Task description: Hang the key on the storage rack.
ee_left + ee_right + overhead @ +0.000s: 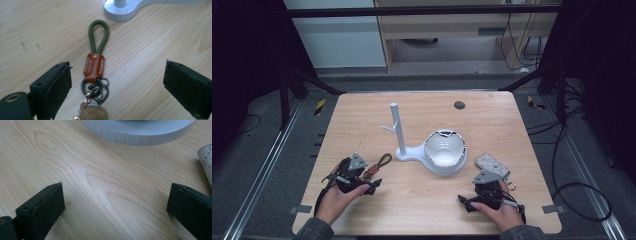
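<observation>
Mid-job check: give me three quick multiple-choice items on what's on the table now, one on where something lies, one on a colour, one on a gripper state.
1. Where does the patterned pouch lie?
A. Beside the left gripper
B. Just ahead of the right gripper, right of the white dish
C. Hung on the white stand

2. What colour is the keychain's cord loop?
A. Dark green
B. Yellow
C. White

3. How stands the left gripper?
A. Shut on the keychain
B. Shut on nothing
C. Open, jaws either side of the keychain

Answers: 1 B, the high view shows it by the right hand's gripper. 2 A, the left gripper view shows a green loop above a brown tab. 3 C, both jaws stand wide apart, off the keychain.
</observation>
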A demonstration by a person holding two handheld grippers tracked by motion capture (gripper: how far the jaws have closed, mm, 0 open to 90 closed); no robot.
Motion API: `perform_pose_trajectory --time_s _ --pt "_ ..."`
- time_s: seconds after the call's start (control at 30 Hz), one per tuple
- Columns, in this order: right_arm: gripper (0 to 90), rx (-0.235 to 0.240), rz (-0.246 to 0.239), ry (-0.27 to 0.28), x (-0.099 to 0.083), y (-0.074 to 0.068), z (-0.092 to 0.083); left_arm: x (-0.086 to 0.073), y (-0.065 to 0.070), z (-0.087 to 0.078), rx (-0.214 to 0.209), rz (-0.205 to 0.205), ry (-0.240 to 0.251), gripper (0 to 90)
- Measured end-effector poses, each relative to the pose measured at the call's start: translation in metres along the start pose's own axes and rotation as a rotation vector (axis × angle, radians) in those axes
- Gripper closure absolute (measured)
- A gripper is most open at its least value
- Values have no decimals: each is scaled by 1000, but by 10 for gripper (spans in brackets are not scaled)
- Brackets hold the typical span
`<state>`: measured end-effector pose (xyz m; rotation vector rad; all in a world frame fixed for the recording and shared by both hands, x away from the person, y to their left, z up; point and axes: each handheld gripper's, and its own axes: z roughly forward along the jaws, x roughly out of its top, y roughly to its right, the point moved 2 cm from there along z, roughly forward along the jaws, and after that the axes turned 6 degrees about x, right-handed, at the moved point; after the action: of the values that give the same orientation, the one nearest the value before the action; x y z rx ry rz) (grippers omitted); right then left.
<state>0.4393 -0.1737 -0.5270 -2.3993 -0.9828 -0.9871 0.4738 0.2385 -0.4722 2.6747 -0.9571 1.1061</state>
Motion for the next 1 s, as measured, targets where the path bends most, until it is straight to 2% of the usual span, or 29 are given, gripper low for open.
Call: perform_pose_trajectory --time_s 0.1,0.17,0.27,0.33,0.47,0.5,0.53,0.57,0.6,0.67,0.77,0.87,1.0 --pt "13 0 0 0 0 0 0 -1 -9 1 20 -1 -31 74" --pt "13 0 0 0 0 0 0 -1 -13 1 19 -6 -41 71" --pt "13 0 1 -1 0 0 0 0 -21 1 20 -40 -49 58" --pt "12 0 1 -1 0 0 0 2 -24 1 30 -40 -70 62" --pt "12 -1 1 0 0 0 0 10 -27 -2 26 -9 -103 88" --pt "12 -1 2 0 0 0 0 16 -28 -4 16 4 -127 134" --pt "12 -1 2 0 0 0 0 16 -28 -4 16 4 -127 137" --pt "13 -1 2 0 0 0 0 21 -30 -3 13 18 -157 150" --pt "13 -1 2 0 0 0 0 21 -30 -3 13 18 -157 168" --pt "12 -1 2 0 0 0 0 25 -32 -1 4 28 -200 176" --pt "12 1 1 2 -1 0 0 31 -35 2 4 49 -249 247" --pt "12 2 1 2 -1 0 0 33 -35 4 -3 57 -269 280" --pt "12 3 -2 1 -1 0 -1 34 -33 10 -25 83 -321 357"
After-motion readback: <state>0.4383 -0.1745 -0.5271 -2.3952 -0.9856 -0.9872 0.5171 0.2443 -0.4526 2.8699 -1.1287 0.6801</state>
